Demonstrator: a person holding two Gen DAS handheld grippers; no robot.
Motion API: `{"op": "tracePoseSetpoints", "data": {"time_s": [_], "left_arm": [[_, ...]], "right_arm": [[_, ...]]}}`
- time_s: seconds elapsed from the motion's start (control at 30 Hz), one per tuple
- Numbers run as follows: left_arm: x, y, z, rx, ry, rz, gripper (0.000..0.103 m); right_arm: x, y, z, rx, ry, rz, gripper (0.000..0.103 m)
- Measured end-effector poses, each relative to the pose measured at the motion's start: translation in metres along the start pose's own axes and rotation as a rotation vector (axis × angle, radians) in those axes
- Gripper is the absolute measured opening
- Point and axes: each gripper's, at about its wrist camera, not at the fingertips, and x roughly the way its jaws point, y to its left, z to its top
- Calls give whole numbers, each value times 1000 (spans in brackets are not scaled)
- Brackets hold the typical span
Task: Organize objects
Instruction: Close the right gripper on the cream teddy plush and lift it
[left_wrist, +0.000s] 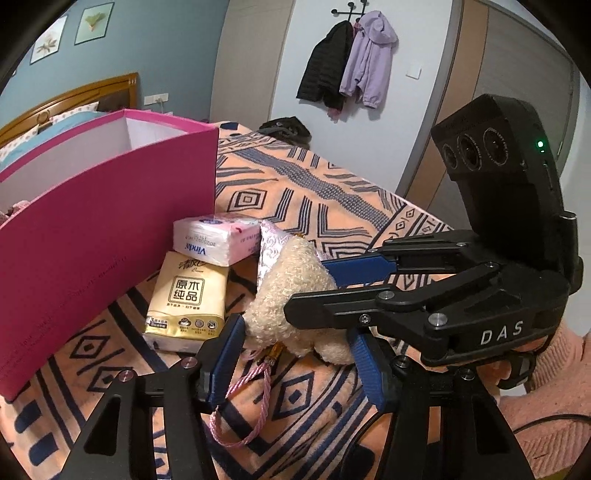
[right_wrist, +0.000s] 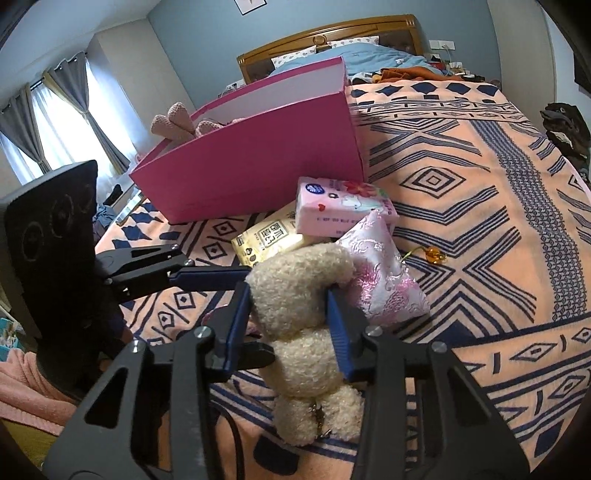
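A cream plush toy (right_wrist: 303, 314) lies on the patterned blanket (right_wrist: 461, 221). My right gripper (right_wrist: 290, 314) has its blue fingers closed around the toy's middle; it shows from the side in the left wrist view (left_wrist: 314, 284). My left gripper (left_wrist: 295, 354) is open, its fingers on either side of the plush toy (left_wrist: 291, 295), with a pink cord loop (left_wrist: 243, 406) hanging between them. A pink brocade pouch (right_wrist: 384, 280), a pink tissue pack (right_wrist: 340, 210) and a yellow tissue pack (right_wrist: 269, 240) lie just beyond. An open magenta box (right_wrist: 258, 166) stands behind them.
A pink knitted item (right_wrist: 177, 123) sticks out of the magenta box. A small amber charm (right_wrist: 432, 254) lies on the blanket to the right. Dark clothing (right_wrist: 569, 125) sits at the blanket's far right edge. Jackets (left_wrist: 351, 59) hang on the wall.
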Motion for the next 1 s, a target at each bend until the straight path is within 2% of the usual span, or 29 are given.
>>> {"op": "tracePoseSetpoints", "data": {"time_s": [0.27, 0.37, 0.67, 0.77, 0.9, 0.97, 1.0], "left_arm": [[-18, 5, 4, -40, -44, -64, 58], [-23, 2, 4, -31, -57, -62, 58], [-26, 1, 4, -39, -60, -86, 58], [-25, 0, 7, -52, -61, -116, 58], [-22, -2, 10, -44, -59, -85, 57], [-19, 2, 11, -65, -49, -88, 53], [-18, 4, 12, -73, -46, -89, 47]], "right_arm": [[-14, 2, 5, 24, -42, 35, 43], [-17, 3, 9, 30, -58, 44, 43], [-23, 1, 19, 72, -112, 72, 42], [-23, 0, 23, 92, -119, 87, 42], [-18, 4, 26, 91, -116, 105, 42], [-16, 8, 27, 80, -116, 109, 42], [-16, 10, 28, 76, -117, 110, 42]]}}
